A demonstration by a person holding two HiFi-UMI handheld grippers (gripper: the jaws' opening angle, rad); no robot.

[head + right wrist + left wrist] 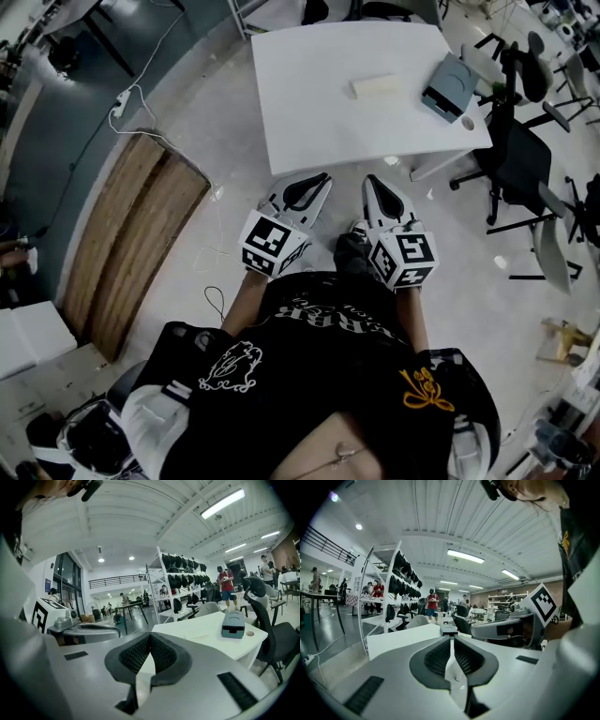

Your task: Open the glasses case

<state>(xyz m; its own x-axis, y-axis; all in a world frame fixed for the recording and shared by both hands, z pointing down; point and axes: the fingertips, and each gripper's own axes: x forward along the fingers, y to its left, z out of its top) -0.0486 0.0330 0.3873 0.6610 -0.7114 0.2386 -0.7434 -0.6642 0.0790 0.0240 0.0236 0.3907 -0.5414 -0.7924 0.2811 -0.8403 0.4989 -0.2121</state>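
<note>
**Both grippers closed and empty, short of the table's near edge**

1. Floor (234, 122): light grey and open between the person and the table. A darker band runs along its left side.
2. Table (319, 94): white and rectangular, set at a slight angle in the head view. Its near edge lies just ahead of both gripper tips. The left half of the top is bare.
3. Wooden panel (131, 234): lies flat on the floor to the person's left, well apart from the table.
4. Office chair (520, 155): black, standing just beside the table's near right corner. More chairs crowd the floor beyond the right edge.
5. Left gripper (323, 178): held in front of the person, pointing at the table. Its jaws are together at the tips with nothing between them.
6. Right gripper (370, 180): held beside the left one, near but not touching. Its jaws are also pressed together and empty.
7. Glasses case (448, 86): blue-grey and closed. It rests on the table close to the right edge, turned at an angle to that edge and well apart from both grippers.
8. Cream block (375, 86): lies on the table left of the case, with bare top between them.
9. Grommet hole (468, 123): in the table top, just nearer than the case, toward the near right corner.
</note>
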